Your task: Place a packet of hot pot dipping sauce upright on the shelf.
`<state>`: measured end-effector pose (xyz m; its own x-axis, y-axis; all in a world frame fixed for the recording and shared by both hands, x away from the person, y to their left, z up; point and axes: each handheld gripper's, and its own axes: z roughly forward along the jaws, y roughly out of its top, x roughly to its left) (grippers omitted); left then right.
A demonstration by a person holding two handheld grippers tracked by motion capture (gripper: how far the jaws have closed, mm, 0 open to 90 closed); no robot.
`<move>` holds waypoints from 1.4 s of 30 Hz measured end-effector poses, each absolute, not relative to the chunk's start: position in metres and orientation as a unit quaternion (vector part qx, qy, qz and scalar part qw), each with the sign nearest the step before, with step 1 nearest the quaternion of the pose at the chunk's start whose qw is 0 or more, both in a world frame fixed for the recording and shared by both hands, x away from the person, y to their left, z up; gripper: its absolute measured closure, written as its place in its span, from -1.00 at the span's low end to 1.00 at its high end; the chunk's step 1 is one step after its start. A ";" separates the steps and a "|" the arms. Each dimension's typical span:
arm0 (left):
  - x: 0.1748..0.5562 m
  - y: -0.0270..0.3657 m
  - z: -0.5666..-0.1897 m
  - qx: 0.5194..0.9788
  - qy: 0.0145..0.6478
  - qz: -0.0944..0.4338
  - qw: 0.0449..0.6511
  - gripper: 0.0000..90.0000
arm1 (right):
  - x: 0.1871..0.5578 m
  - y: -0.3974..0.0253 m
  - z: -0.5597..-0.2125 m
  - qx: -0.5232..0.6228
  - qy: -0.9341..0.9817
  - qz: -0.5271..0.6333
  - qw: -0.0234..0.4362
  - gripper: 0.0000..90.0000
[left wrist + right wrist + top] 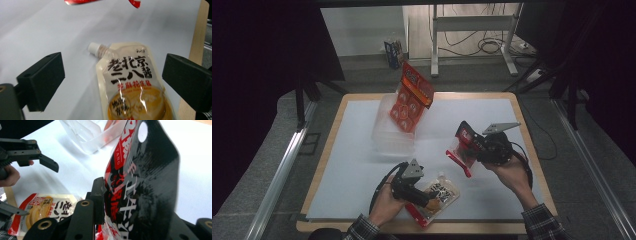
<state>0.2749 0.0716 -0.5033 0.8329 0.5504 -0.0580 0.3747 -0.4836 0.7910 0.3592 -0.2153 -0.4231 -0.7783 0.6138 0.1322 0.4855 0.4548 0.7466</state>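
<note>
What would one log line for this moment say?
left gripper: open over spouted sauce pouch | right gripper: shut on black-red packet, lifted | clear bin: holds orange pack

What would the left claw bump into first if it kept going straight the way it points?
Most likely the cream sauce pouch. The left claw is open and the pouch lies flat on the white table between its two sides, white cap pointing away. How near it is, I can't tell.

Black tongs (432, 199) with grey triangular plates, black cables, plaid sleeves (539, 222)
</note>
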 end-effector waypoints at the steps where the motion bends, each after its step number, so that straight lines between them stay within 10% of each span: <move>1: 0.273 0.073 -0.503 0.855 0.272 0.106 0.429 -0.94 | 0.361 -0.213 -0.421 0.321 0.850 0.410 0.079 0.51; 42: 0.232 0.141 -0.516 0.820 0.342 0.155 0.432 -1.00 | 0.426 -0.113 -0.404 0.236 0.884 0.399 0.066 0.51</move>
<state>0.2325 0.1406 -0.5157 0.7177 0.6951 -0.0415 0.4279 -0.3931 0.8138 0.4265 -0.1127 -0.4045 -0.8795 0.4705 0.0717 0.3651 0.5705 0.7357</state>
